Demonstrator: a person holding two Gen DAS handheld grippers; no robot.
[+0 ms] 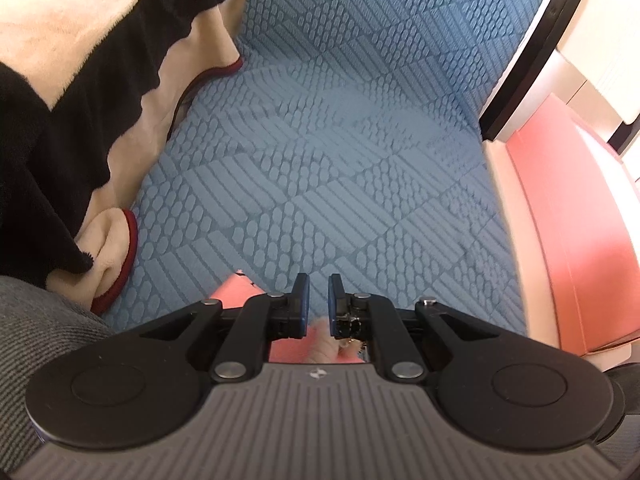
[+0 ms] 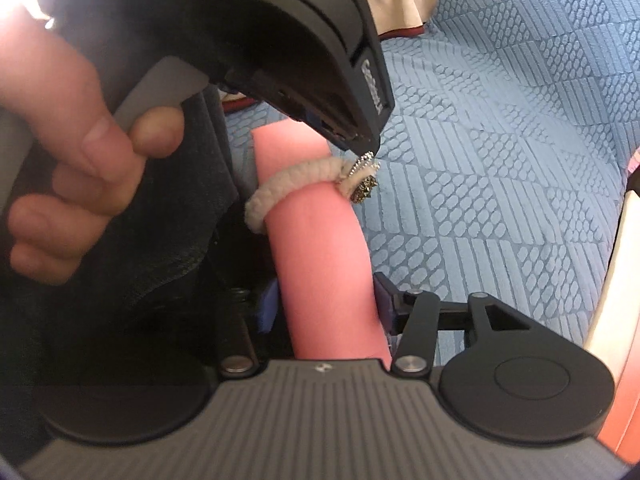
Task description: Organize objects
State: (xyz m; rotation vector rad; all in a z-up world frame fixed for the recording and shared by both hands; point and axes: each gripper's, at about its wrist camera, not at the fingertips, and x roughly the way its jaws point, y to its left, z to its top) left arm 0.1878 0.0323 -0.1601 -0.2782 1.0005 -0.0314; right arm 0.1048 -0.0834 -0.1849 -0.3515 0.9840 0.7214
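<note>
Pink roll (image 2: 320, 264) rises from between the pads of the right hand-held gripper (image 2: 320, 304), which pinch its lower end, probably to keep it steady and upright over the blue bedcover (image 2: 500, 160). Around its upper part sits a cream braided hair tie (image 2: 288, 184) with a sparkly charm (image 2: 362, 182). The left hand-held gripper (image 2: 360, 146), jaws pressed nearly together, nips that charm, likely to pull the tie along the roll. A pink box (image 1: 560, 220) waits nearby.

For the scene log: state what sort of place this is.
Probably a bedroom, on a bed: a blue quilted bedspread covers the surface, a plush fleece blanket lies bunched on it, and a pink padded edge runs alongside.
</note>
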